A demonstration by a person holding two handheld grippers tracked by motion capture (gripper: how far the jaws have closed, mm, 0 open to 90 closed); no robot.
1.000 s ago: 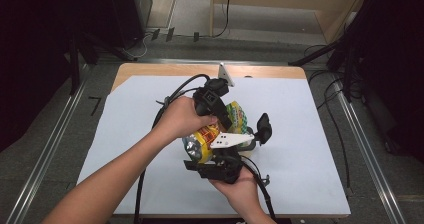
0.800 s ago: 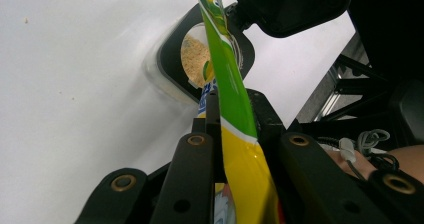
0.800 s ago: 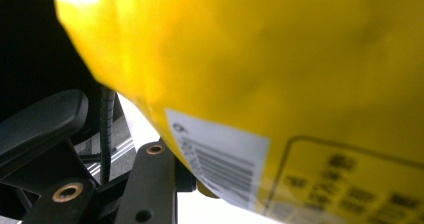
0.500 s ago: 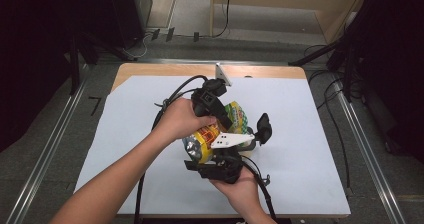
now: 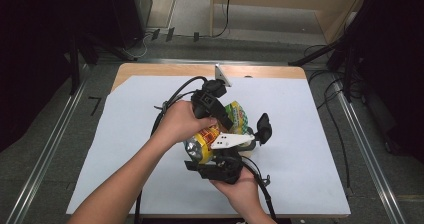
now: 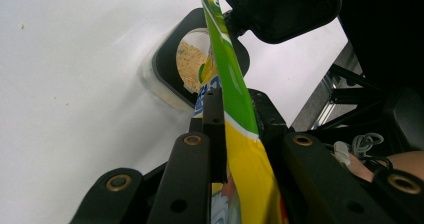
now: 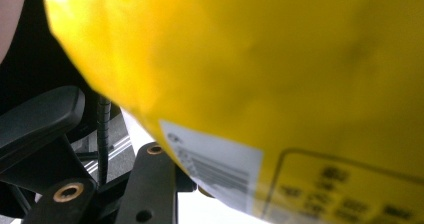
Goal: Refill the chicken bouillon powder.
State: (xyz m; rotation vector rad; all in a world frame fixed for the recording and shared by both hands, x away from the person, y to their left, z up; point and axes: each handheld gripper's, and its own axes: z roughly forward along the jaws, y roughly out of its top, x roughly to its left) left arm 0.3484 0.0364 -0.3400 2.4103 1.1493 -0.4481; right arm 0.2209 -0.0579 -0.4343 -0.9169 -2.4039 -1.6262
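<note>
The snack bag (image 5: 220, 131) is bright yellow with a green top edge (image 6: 227, 59), red print and a silver end; its back carries a white label with a black barcode (image 7: 210, 166). Both grippers are black with brass-coloured rivets. Ahead of the left gripper (image 6: 235, 109), a black-rimmed container (image 6: 192, 64) holds tan crumbs on the white surface (image 5: 310, 134).

Both forearms are bare, with no sleeve on either. The left tongs (image 5: 227, 115) are a matt black plastic body, with thick black cables looping away from the back. The right tongs (image 5: 239, 146) are black too and carry a pale grey three-cornered plate (image 5: 227, 141) with small dark holes; a black cable trails from them. In the left gripper view, the flat black jaw arms show brass-coloured rivets (image 6: 192, 140) and plain round screw holes.
</note>
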